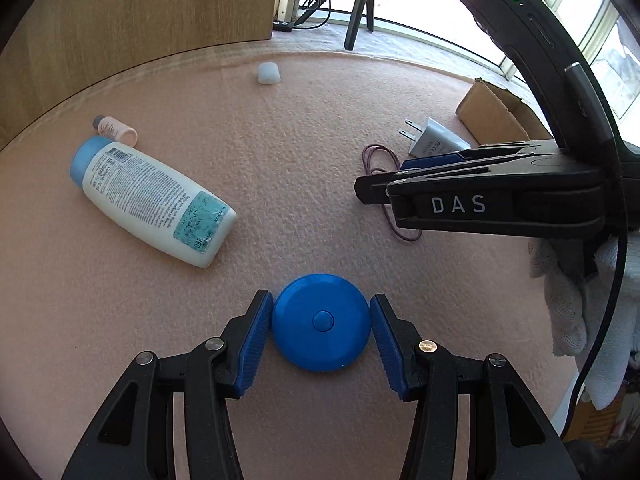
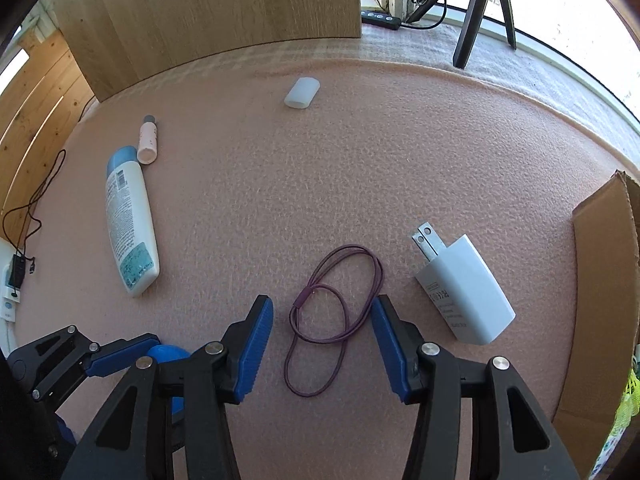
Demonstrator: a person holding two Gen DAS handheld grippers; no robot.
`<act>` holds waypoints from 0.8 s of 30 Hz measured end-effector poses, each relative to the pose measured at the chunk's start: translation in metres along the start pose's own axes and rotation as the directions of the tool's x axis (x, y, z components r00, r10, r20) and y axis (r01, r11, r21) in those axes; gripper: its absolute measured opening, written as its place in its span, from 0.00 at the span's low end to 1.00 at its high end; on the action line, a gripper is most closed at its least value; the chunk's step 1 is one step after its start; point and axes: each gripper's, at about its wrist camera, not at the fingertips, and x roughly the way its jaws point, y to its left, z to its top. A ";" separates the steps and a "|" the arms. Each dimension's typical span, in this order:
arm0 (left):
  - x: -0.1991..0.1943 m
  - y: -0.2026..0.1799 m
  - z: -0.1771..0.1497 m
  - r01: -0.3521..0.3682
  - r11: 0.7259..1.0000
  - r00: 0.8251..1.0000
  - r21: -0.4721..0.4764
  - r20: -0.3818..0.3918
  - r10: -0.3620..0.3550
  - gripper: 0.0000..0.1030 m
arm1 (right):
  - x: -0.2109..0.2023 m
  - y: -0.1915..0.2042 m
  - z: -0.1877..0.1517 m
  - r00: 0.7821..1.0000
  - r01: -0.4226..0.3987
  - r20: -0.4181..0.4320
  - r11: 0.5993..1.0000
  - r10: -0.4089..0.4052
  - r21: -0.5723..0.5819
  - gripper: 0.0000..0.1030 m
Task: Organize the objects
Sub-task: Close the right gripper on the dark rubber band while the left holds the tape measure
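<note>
A round blue disc lies on the pink mat between the open fingers of my left gripper; the pads stand just beside its edges, contact unclear. My right gripper is open over a coiled purple cord and holds nothing. It shows from the side in the left wrist view. A white charger plug lies right of the cord. A white bottle with a blue cap lies on its side at left, a small pink bottle beside its cap. A small white piece lies far back.
A cardboard box stands at the right edge of the mat. A wooden panel rises behind the mat. A tripod and a power strip stand by the window. Cables hang at far left.
</note>
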 end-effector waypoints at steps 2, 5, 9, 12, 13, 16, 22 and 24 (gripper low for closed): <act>-0.001 0.001 -0.002 -0.002 1.000 1.000 -0.001 0.000 0.002 0.52 | 0.001 0.006 0.000 0.999 0.040 -0.003 0.998 -0.040 -0.046 0.37; -0.003 0.001 -0.004 -0.003 1.000 1.000 -0.009 0.003 0.003 0.52 | 0.000 0.008 -0.003 0.998 0.058 0.000 0.995 -0.058 -0.079 0.25; -0.004 0.002 -0.005 0.001 1.000 1.000 -0.024 0.005 -0.001 0.52 | -0.002 0.003 -0.006 0.999 0.037 0.000 0.996 -0.037 -0.075 0.10; -0.005 0.004 -0.005 0.022 0.999 1.000 -0.047 0.003 -0.022 0.52 | -0.005 -0.005 -0.010 1.000 -0.006 -0.001 0.999 0.006 -0.043 0.06; -0.005 0.005 -0.006 0.027 0.998 1.000 -0.054 0.003 -0.027 0.52 | -0.005 -0.009 -0.011 1.000 -0.026 -0.003 0.999 0.026 -0.025 0.06; -0.007 0.005 -0.007 0.030 0.997 1.000 -0.066 0.005 -0.030 0.52 | -0.011 -0.020 -0.021 0.996 -0.084 -0.008 0.996 0.084 0.027 0.05; -0.009 0.002 -0.008 0.037 0.997 0.999 -0.073 0.008 -0.037 0.52 | -0.032 -0.034 -0.043 0.991 -0.136 0.020 0.988 0.135 0.070 0.05; -0.012 -0.001 -0.007 0.042 0.996 0.999 -0.073 0.014 -0.041 0.52 | -0.041 -0.038 -0.051 0.988 -0.154 0.034 0.984 0.151 0.084 0.05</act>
